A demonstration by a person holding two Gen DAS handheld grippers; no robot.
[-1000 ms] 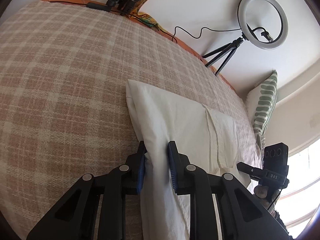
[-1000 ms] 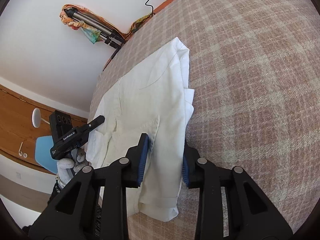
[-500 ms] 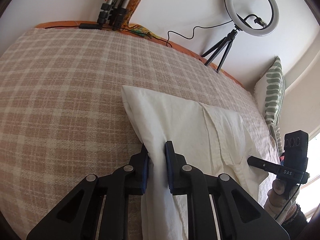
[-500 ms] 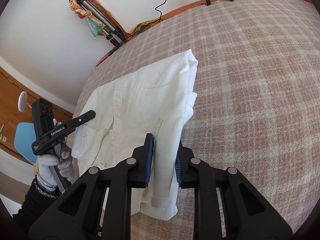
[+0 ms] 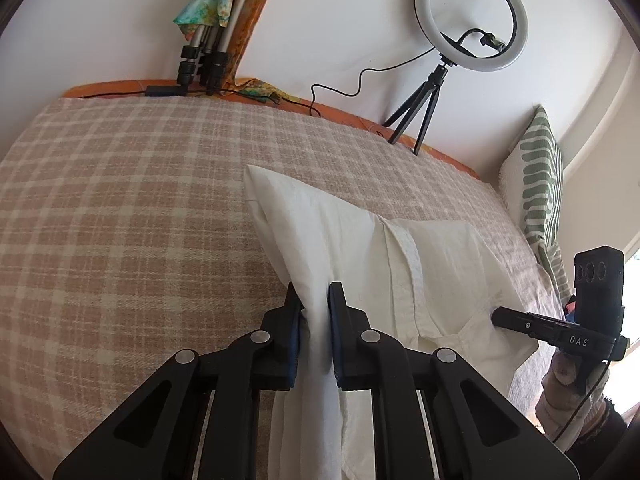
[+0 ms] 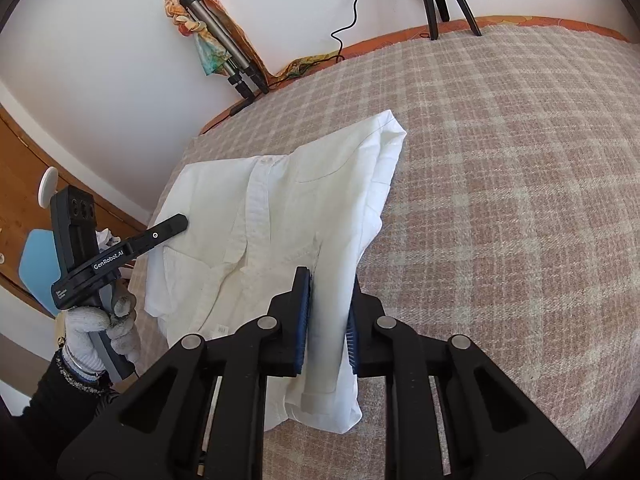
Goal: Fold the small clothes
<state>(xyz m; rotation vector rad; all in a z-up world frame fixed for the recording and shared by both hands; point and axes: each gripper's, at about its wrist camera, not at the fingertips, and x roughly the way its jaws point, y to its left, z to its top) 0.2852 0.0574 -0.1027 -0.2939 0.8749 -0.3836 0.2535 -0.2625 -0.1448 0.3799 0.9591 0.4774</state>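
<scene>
I am pinching the white shirt [image 5: 352, 240] with both the left gripper [image 5: 314, 312] and the right gripper [image 6: 330, 308], jaws closed on cloth, lifting its near edge to fold it toward the far side of the plaid blanket [image 5: 120, 200].

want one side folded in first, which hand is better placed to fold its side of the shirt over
Right, probably. The right gripper is shut on a wide flap of the shirt, raised off the blanket. The left gripper pinches a narrow bunch.
</scene>
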